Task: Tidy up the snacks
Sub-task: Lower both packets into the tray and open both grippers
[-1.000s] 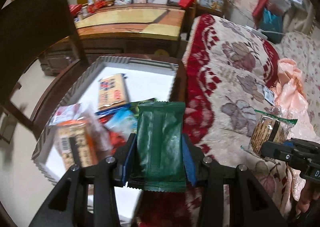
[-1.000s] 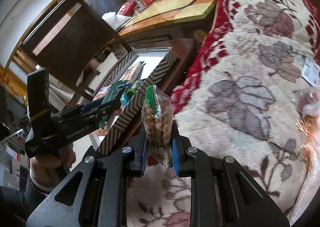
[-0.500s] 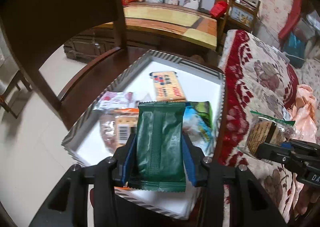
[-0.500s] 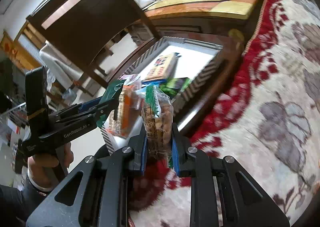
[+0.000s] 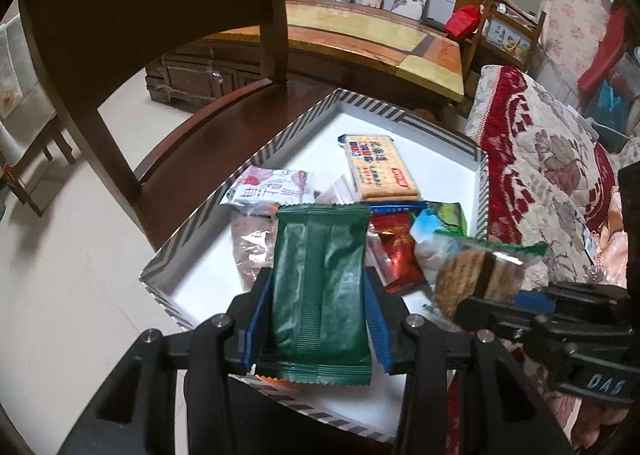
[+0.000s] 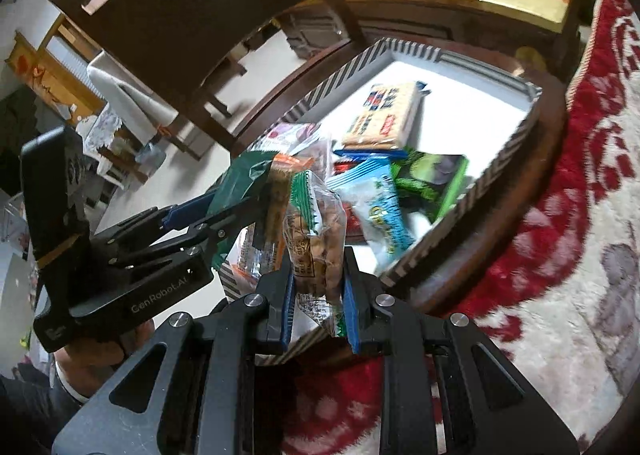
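My left gripper [image 5: 316, 319] is shut on a dark green snack packet [image 5: 320, 287] and holds it above the near end of a white tray with a striped rim [image 5: 400, 115]. My right gripper [image 6: 318, 295] is shut on a clear packet of round biscuits [image 6: 316, 239] just over the tray's near edge [image 6: 500, 163]. In the left wrist view the biscuit packet [image 5: 476, 275] and right gripper [image 5: 472, 305] show at the right. In the right wrist view the left gripper [image 6: 224, 211] and green packet [image 6: 240, 183] are at the left. Several snacks, including a yellow cracker pack [image 5: 376, 167], lie in the tray.
The tray rests on a dark wooden chair seat [image 5: 208, 135] with its backrest [image 5: 160, 3] at the left. A red floral sofa cover [image 5: 552, 167] lies to the right. A low wooden cabinet [image 5: 360, 35] stands behind. Pale floor [image 5: 60, 255] is at the left.
Both grippers have moved from over the sofa to above the tray, each still holding its packet. The right gripper now sits close beside the left.
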